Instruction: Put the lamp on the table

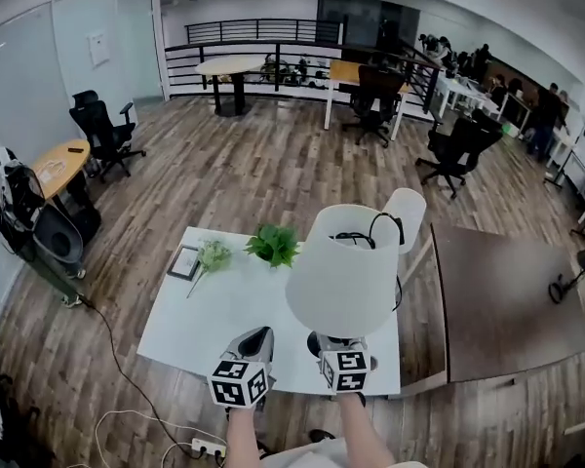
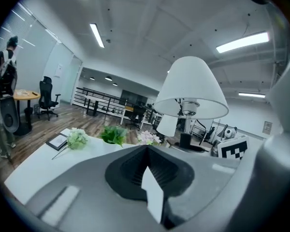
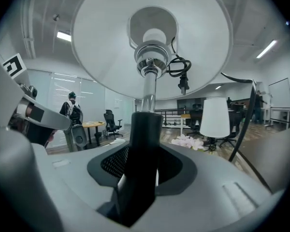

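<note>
- Head view looks steeply down from high above the table point(image 1: 224, 310)
- Left gripper view looks low and level across that table
- Right gripper view looks up, close under the lamp point(image 3: 150, 47)
- All three share the lamp

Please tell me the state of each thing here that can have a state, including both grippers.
lamp: upright, unlit, held by its stem.
right gripper: shut on lamp.
left gripper: shut, empty.
second lamp: upright, unlit.
plant: upright.
flowers: lying on the table.
frame: lying flat.
</note>
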Tool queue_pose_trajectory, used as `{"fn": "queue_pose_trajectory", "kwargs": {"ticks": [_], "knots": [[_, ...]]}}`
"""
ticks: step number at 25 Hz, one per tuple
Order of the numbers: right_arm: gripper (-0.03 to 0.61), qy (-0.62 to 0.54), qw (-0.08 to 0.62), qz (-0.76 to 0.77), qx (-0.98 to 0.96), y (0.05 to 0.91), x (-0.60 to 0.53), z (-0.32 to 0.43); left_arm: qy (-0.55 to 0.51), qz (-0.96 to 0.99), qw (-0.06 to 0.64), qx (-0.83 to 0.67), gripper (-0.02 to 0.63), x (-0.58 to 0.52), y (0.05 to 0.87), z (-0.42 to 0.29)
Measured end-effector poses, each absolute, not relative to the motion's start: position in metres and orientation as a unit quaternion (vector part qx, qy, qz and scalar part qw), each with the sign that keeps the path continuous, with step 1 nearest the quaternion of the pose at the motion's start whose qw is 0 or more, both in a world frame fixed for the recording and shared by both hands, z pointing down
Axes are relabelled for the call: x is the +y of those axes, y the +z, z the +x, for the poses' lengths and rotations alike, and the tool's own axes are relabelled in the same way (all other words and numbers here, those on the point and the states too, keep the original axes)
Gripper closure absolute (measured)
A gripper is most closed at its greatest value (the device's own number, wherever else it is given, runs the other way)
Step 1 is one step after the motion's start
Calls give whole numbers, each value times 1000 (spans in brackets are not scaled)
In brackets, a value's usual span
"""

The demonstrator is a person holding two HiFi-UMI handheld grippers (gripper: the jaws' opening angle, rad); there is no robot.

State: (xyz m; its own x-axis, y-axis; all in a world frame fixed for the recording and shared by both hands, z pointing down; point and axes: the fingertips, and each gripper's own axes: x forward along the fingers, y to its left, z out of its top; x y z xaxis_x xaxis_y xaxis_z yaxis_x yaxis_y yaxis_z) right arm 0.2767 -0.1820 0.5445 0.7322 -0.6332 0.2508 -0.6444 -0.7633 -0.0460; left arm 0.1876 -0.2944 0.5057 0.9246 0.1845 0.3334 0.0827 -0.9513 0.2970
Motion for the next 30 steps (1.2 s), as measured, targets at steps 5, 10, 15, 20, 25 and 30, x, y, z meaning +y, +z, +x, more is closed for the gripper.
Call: {"fn": "queue_pose_trajectory", "kwargs": {"ticks": [5,10,15,20,25,30], "knots": [[402,125,24,954,-273,541,-126,274,185,964,135,133,614,-262,505,199],[402,128,21,966,-222,542,-91,257,188,956,131,183,614,-235,505,200],[402,131,20,971,-198,540,-86,233,197,949,122,212,614,-225,506,184],[402,125,17,972,-197,541,-105,215,211,945,117,222,614,-235,515,162],[402,118,23,972,-204,544,-133,210,221,943,102,227,614,-256,526,145],[402,117,23,968,-221,564,-156,215,223,945,90,223,614,-276,543,143]]}}
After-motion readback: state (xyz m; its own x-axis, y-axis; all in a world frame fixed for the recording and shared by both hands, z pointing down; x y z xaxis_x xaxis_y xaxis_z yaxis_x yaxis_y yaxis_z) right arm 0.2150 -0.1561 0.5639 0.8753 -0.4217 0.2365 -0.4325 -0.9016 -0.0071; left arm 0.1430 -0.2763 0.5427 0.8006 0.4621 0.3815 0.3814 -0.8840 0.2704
